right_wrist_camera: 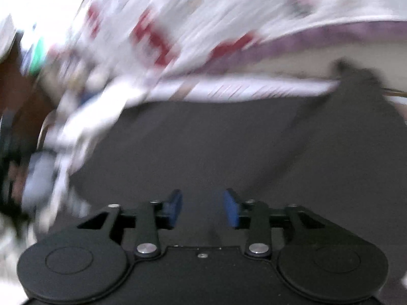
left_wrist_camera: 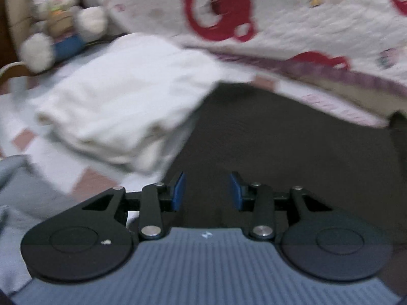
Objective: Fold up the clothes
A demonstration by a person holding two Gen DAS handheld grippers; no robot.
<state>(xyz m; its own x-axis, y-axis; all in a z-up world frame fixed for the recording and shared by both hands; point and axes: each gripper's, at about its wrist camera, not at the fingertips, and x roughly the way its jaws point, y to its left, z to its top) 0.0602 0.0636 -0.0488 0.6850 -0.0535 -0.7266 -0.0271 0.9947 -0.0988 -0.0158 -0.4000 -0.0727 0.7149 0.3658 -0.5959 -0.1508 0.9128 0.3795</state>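
Far left, stuffed rabbit (left_wrist_camera: 54,23) sits by folded white cloth (left_wrist_camera: 122,96). That one looks done. Your left gripper (left_wrist_camera: 206,190) hovers over dark garment (left_wrist_camera: 292,152), fingers apart, nothing between. Right gripper (right_wrist_camera: 202,208) likewise spread, empty, above same dark garment (right_wrist_camera: 229,147); view badly blurred. Next, probably: find edge, pinch.

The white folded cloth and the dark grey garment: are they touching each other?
Touching. In the left wrist view, the white folded cloth overlaps the left edge of the dark grey garment with no gap between them, though the picture is blurred.
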